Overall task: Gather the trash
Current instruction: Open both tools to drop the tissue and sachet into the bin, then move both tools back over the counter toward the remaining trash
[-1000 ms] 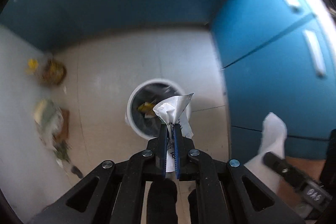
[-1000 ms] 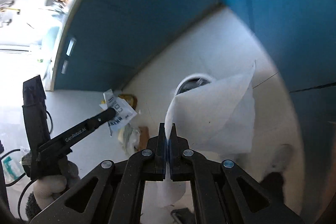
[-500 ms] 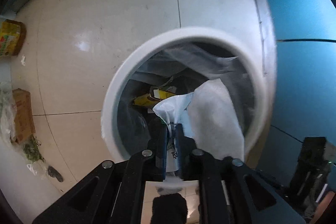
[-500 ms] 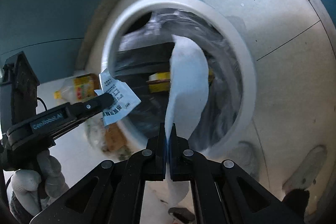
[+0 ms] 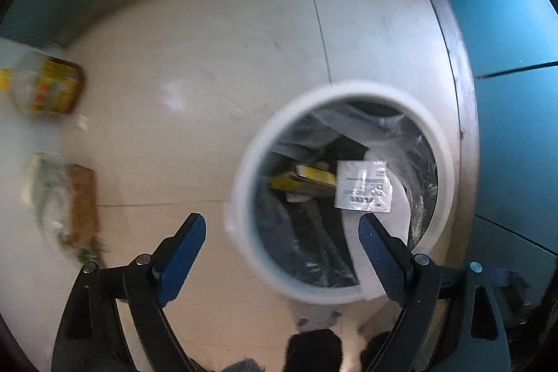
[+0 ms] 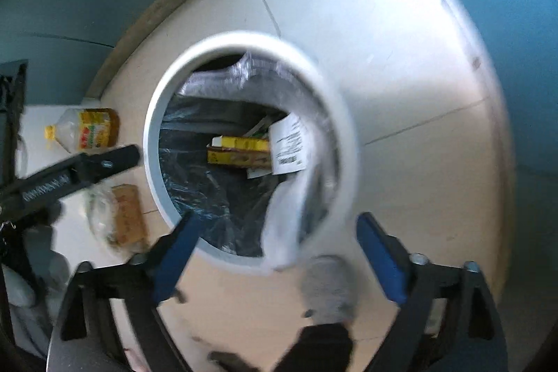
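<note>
A round white-rimmed trash bin (image 5: 244, 183) with a clear liner stands on the pale tiled floor. Inside it lie a yellow box (image 5: 303, 182), a printed white wrapper (image 5: 362, 185) and a white tissue (image 5: 383, 225). My left gripper (image 5: 280, 225) hangs over the bin's left rim, jaws opening, nothing between them. In the right wrist view the bin (image 6: 153, 142) holds the wrapper (image 6: 289, 149), and the tissue (image 6: 286, 225) drapes down inside its near wall. My right gripper (image 6: 279, 225) is above it, jaws opening, the pads clear of the tissue.
On the floor left of the bin lie a yellow-labelled bottle (image 5: 52, 89) and a brown carton (image 5: 80, 201) beside a plastic bag of greens. Blue cabinets (image 5: 505, 23) close in behind and to the right. A finger of the left gripper (image 6: 104, 162) reaches in from the left.
Both grippers came down close over the bin and opened. The wrapper left the left jaws and the tissue left the right jaws; both now lie in the bin.
</note>
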The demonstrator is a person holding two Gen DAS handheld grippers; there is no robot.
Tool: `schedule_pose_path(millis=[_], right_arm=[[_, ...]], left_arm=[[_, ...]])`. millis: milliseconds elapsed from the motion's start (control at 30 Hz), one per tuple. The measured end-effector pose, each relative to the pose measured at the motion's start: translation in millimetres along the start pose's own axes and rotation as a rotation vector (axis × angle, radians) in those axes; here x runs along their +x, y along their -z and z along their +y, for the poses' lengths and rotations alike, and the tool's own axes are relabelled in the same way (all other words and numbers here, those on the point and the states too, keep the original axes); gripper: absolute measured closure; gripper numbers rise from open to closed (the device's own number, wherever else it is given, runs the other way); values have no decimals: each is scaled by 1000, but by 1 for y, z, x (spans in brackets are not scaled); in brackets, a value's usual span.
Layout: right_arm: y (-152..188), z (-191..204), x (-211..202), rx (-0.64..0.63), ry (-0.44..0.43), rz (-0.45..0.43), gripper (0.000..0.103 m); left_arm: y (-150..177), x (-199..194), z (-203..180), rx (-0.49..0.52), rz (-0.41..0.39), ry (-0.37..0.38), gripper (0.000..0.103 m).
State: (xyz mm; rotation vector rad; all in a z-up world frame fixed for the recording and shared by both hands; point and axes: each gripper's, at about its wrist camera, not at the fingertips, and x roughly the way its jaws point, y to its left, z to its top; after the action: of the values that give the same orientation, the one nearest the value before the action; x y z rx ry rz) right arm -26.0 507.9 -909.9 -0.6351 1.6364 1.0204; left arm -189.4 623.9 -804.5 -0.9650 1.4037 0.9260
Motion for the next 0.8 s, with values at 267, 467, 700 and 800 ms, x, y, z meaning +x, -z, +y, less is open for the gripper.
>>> schedule_pose_path(millis=[267, 467, 700, 800], right_arm=[[26, 28, -153, -77, 179, -114, 2], [66, 66, -274, -134, 163, -181, 2], [119, 82, -399, -164, 98, -252, 2], [138, 78, -445, -173, 68, -283, 2]], left_arm=[[52, -167, 6, -23, -210, -118, 13], [111, -276, -6, -46, -238, -110, 13], [172, -371, -24, -77, -261, -59, 13], [188, -409, -35, -61, -308, -75, 13]])
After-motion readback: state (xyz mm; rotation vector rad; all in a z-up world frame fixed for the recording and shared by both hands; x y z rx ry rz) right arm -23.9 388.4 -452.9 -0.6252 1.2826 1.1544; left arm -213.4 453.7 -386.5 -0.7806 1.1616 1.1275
